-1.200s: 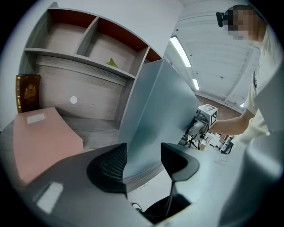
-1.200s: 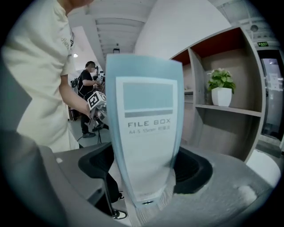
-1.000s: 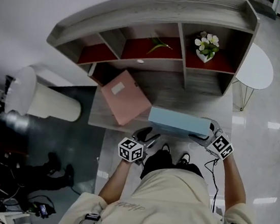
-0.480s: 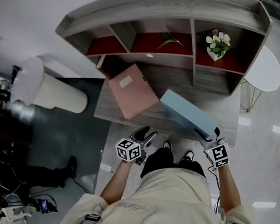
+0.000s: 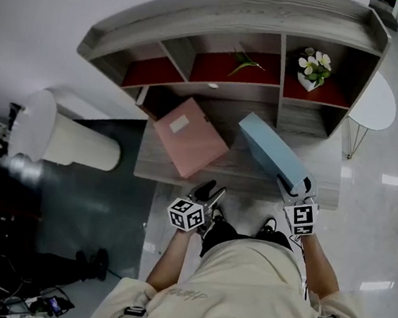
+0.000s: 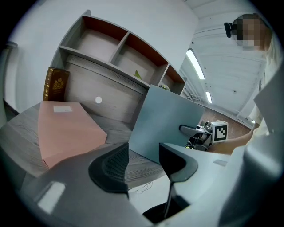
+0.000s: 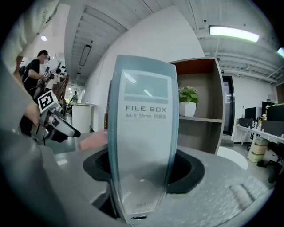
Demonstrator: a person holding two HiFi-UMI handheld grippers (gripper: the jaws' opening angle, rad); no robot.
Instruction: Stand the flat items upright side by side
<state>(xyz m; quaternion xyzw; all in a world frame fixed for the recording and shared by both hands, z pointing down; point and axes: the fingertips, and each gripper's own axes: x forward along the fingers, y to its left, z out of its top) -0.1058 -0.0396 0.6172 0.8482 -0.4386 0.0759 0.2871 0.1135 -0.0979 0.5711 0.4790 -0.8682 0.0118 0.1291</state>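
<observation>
A pink file box (image 5: 190,135) lies flat on the grey desk (image 5: 233,174), left of centre; it also shows as the pink box (image 6: 66,131) in the left gripper view. My right gripper (image 5: 293,190) is shut on the near end of a blue file box (image 5: 271,151), which stands on its long edge, angled toward the shelf. The right gripper view shows the blue box's spine (image 7: 144,128) upright between the pads of the gripper (image 7: 142,170). My left gripper (image 5: 209,192) hovers at the desk's front edge, open, with nothing between its jaws (image 6: 142,162).
A curved shelf unit (image 5: 239,22) backs the desk, with a potted plant (image 5: 313,66) in its right cubby. A dark book (image 6: 55,84) stands upright behind the pink box. A white round side table (image 5: 378,95) is to the right, a white cylinder (image 5: 63,140) to the left.
The blue box has swung from lying across the desk's front edge to pointing into the desk on its edge. My right gripper turned with it. The left gripper barely moved.
</observation>
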